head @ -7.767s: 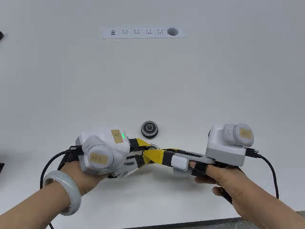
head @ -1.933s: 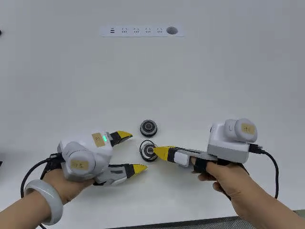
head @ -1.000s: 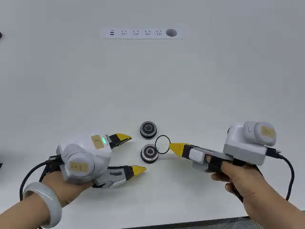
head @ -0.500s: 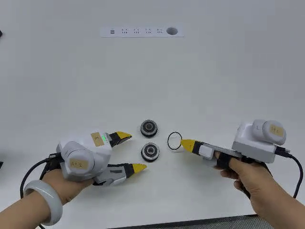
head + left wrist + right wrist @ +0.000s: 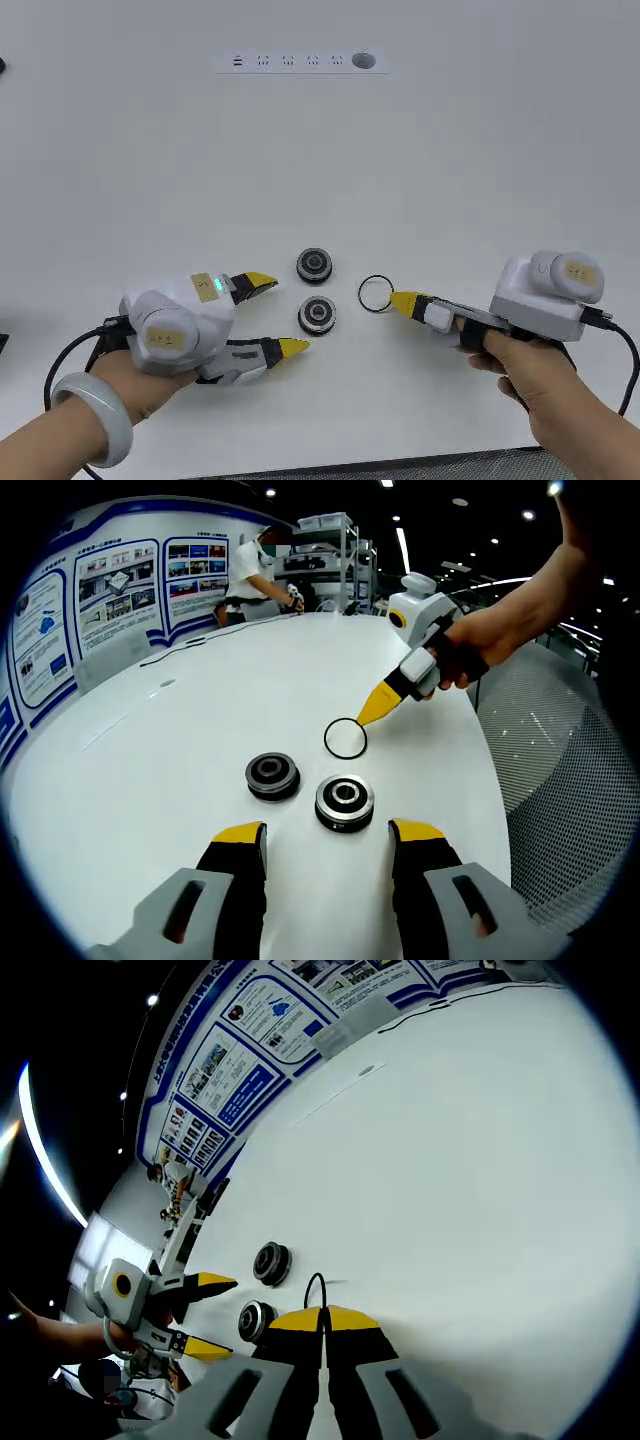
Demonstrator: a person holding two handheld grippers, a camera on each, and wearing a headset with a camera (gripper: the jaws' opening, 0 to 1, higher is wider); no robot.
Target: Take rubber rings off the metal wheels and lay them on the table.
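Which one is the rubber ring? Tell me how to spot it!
On the big white table, find the far metal wheel and the near metal wheel. Just right of them, the shut right gripper pinches the rubber ring. It is a thin black hoop with nothing inside, not a chunky disc.

Black rubber ring, silver-and-black metal wheels, white table; left gripper and right gripper pale grey, jaws yellow-tipped.

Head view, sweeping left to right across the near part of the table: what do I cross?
left gripper → far wheel and near wheel, one behind the other, no order between them → rubber ring → right gripper, shut on that ring
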